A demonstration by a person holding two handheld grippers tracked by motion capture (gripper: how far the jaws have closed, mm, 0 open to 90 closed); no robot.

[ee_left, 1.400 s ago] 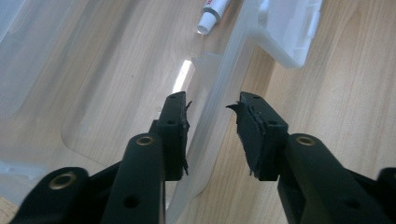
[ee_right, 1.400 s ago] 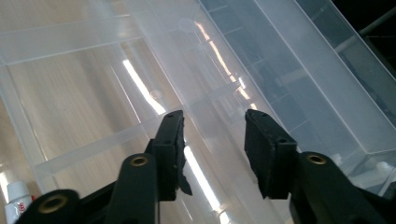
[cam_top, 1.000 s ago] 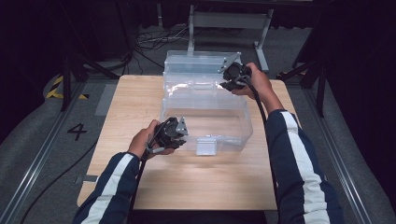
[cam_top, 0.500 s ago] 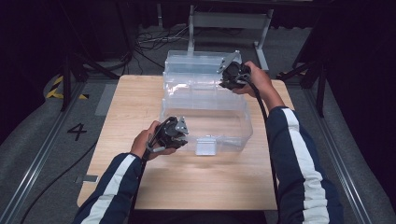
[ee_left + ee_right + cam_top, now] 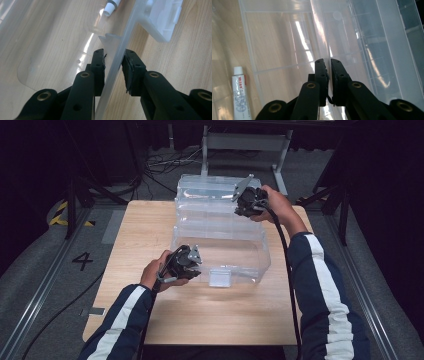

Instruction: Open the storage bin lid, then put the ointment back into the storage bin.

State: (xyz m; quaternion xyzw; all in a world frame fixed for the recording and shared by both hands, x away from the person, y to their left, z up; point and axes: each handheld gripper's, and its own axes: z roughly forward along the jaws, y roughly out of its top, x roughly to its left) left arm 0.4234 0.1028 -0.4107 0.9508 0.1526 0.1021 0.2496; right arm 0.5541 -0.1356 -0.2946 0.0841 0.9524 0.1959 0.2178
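While the left gripper [image 5: 113, 65] pinches the near wall of the clear box [image 5: 220, 245] on the table [image 5: 140, 235], the right gripper [image 5: 328, 67] has just been closing, probably on the far rim. Keep both squeezes firm and level.

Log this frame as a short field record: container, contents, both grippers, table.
container: clear plastic bin, lid open behind it
latch: white clip on near wall
contents: small white tube lying on bin floor
left gripper: jaws straddle the bin's near-left rim, pads on both sides
right gripper: jaws have just been closing, now pinched on the clear far edge by the lid
table: light wood top, bin toward far side
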